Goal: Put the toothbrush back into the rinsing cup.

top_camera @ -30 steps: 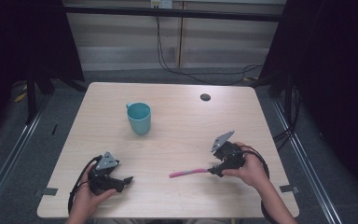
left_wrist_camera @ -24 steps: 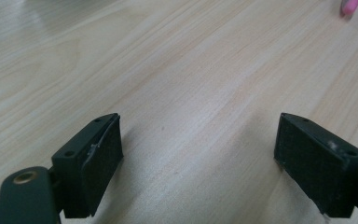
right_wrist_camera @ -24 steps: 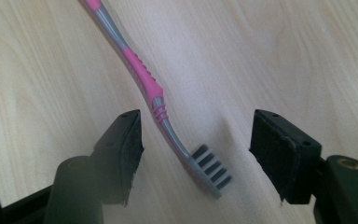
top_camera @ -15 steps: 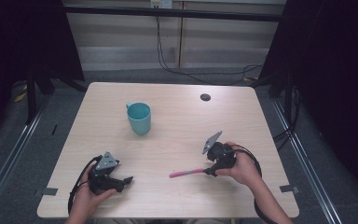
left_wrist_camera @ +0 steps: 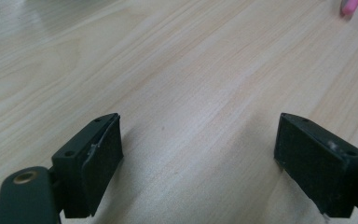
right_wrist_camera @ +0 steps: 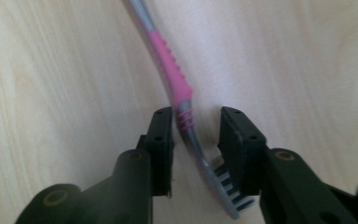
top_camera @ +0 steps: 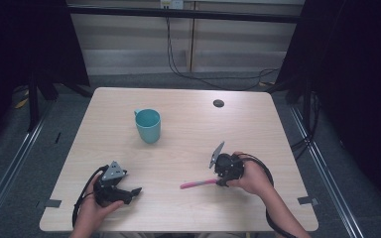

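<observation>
A pink and grey toothbrush (top_camera: 198, 184) lies flat on the wooden table (top_camera: 188, 139), right of the middle near the front. My right gripper (top_camera: 222, 181) is lowered over its head end. In the right gripper view the brush's neck (right_wrist_camera: 186, 122) lies between the jaws of my right gripper (right_wrist_camera: 196, 126), which have just been closing. The left pad is at the neck and a gap remains beside the right pad, bristles under it. My left gripper (top_camera: 135, 192) rests at the front left, open (left_wrist_camera: 198, 140) over bare wood. The pink handle tip (left_wrist_camera: 349, 5) shows far off.
A teal mug (top_camera: 148, 125) stands upright left of the table's middle, toward the back. A small black round disc (top_camera: 219, 103) lies near the far edge. Dark frames and cables run around the table on the floor.
My right gripper has moved left and slightly down along the toothbrush, and its jaws have narrowed around the brush. The left gripper, mug and toothbrush have stayed put.
</observation>
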The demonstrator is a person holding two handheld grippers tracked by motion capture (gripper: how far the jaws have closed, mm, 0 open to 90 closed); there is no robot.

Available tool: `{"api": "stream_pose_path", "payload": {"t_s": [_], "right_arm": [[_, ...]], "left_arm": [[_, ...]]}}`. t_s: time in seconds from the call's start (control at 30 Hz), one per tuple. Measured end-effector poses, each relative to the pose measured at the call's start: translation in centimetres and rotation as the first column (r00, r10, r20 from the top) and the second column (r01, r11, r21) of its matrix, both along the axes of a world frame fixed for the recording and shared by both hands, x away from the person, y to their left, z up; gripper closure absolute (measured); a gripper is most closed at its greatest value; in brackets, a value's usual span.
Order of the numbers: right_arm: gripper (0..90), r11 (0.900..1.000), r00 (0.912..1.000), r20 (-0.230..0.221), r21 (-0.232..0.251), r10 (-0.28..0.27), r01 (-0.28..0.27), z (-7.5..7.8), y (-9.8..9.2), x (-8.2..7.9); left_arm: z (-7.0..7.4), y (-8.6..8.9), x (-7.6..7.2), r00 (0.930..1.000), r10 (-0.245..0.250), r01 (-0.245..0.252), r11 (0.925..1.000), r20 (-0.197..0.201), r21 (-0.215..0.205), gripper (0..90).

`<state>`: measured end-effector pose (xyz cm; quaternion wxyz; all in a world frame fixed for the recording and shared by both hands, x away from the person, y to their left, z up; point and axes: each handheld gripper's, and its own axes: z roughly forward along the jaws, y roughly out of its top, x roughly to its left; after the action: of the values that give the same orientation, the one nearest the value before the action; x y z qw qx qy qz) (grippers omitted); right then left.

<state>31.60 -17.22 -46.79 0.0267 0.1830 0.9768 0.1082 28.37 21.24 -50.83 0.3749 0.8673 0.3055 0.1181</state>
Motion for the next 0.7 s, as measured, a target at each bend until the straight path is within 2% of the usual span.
{"api": "stream_pose_path", "payload": {"t_s": [0.03,0.13,0.2,0.3,0.47,0.57,0.7], "right_arm": [[67.1,1.0,0.9999,-0.004,0.003,-0.011,0.011,0.02,0.1,-0.03],[77.5,1.0,0.9996,-0.026,0.002,0.011,-0.011,0.04,0.27,0.02],[82.3,1.0,0.9992,-0.041,0.003,0.004,-0.004,0.04,0.36,-0.04],[83.4,1.0,0.9987,-0.052,0.006,-0.004,0.004,0.03,0.34,0.0],[83.8,0.999,0.9968,-0.08,-0.035,0.004,-0.007,0.15,0.77,-0.09],[83.9,0.999,0.9968,-0.078,-0.031,0.017,-0.02,0.14,0.72,-0.14],[83.9,1.0,0.9974,-0.073,-0.021,-0.001,0.0,0.16,0.17,-0.3]], "left_arm": [[-0.03,-0.02,-0.01,1.0,0.001,-0.001,1.0,-0.001,-0.006,14.9],[-0.02,-0.02,-0.01,1.0,0.001,-0.001,1.0,-0.001,-0.006,14.9],[-0.02,-0.01,-0.01,1.0,0.001,-0.001,1.0,-0.001,-0.005,14.9],[-0.02,-0.01,-0.01,1.0,0.001,-0.001,1.0,-0.002,-0.005,14.9],[-0.02,-0.01,0.0,1.0,0.0,0.0,1.0,-0.001,-0.005,14.9],[-0.01,-0.01,-0.02,1.0,0.001,-0.001,1.0,-0.001,-0.004,14.9],[0.0,0.01,0.0,1.0,-0.001,0.001,1.0,0.001,-0.001,14.9]]}}
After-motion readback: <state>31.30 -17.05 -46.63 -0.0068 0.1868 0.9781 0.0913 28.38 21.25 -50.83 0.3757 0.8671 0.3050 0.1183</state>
